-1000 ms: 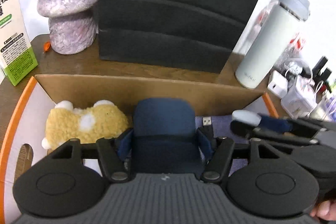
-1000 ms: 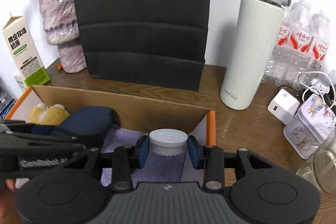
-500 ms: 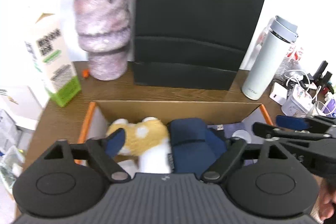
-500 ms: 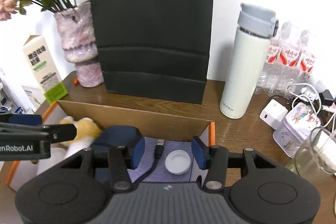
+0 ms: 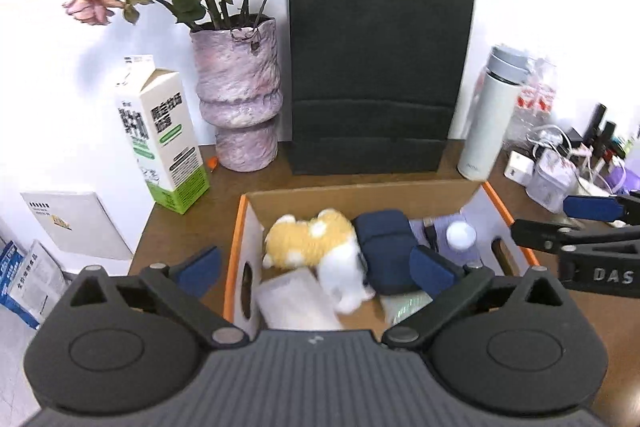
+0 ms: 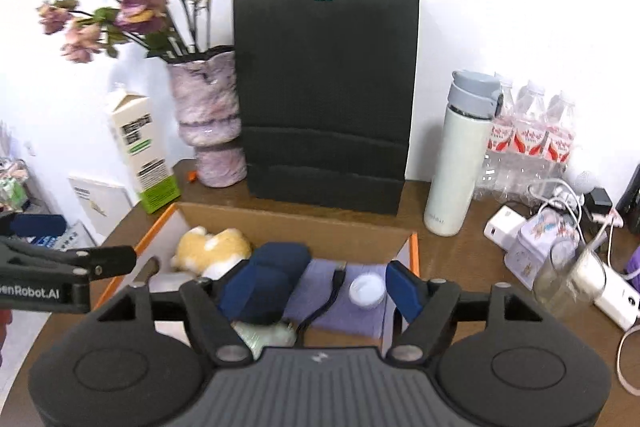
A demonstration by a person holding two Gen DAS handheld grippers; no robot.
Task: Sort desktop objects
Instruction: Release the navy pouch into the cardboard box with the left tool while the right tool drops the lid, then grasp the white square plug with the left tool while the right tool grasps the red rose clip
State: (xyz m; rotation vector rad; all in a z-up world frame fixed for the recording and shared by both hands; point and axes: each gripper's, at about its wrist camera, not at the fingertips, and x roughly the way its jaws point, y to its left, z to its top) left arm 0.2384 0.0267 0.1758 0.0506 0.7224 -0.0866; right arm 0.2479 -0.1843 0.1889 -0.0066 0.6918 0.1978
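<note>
Cardboard box (image 5: 472, 187) sits crowded; both my hand-held grippers (image 5: 316, 265) (image 6: 308, 285) hang wide open, empty; reaching right could topple the glass (image 6: 560, 269).

Open cardboard box (image 5: 352, 193) sits on brown wooden desk (image 6: 460, 255). In it, left to right: yellow-and-white plush toy (image 5: 310, 239), navy zip pouch (image 5: 384, 247), white round plastic lid (image 6: 367, 289) on purple cloth (image 6: 348, 311). Behind box: tall black paper bag (image 6: 326, 95); pink stone vase (image 5: 238, 95) and milk carton (image 5: 160, 135) left of it, white thermos bottle (image 6: 456, 163) right.
</note>
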